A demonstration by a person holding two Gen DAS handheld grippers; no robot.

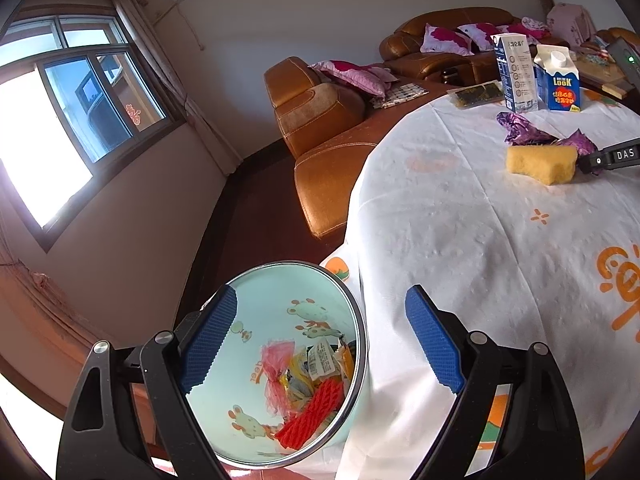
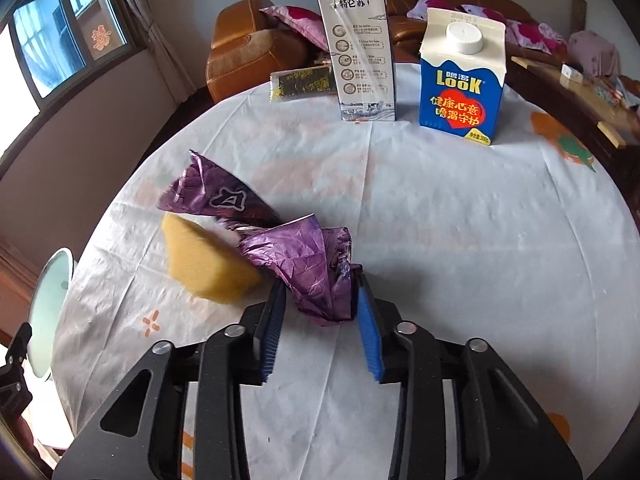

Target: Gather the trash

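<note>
A crumpled purple foil wrapper (image 2: 296, 252) lies on the round table's white cloth (image 2: 440, 220). My right gripper (image 2: 318, 292) has closed on the wrapper's near end, its blue pads pressing the foil. A yellow sponge (image 2: 204, 264) lies just left of it, touching the wrapper. The wrapper (image 1: 524, 128) and sponge (image 1: 542, 162) also show in the left wrist view, with the right gripper's tip (image 1: 608, 158) beside them. My left gripper (image 1: 320, 316) is open and empty above a mint-green trash bin (image 1: 256, 320) with several pieces of trash inside, beside the table.
A tall white milk carton (image 2: 360, 52), a blue Look carton (image 2: 460, 76) and a flat dark snack packet (image 2: 300, 82) stand at the table's far side. Brown leather sofas (image 1: 320, 128) with pink pillows lie beyond. The bin's rim (image 2: 48, 312) shows at the table's left.
</note>
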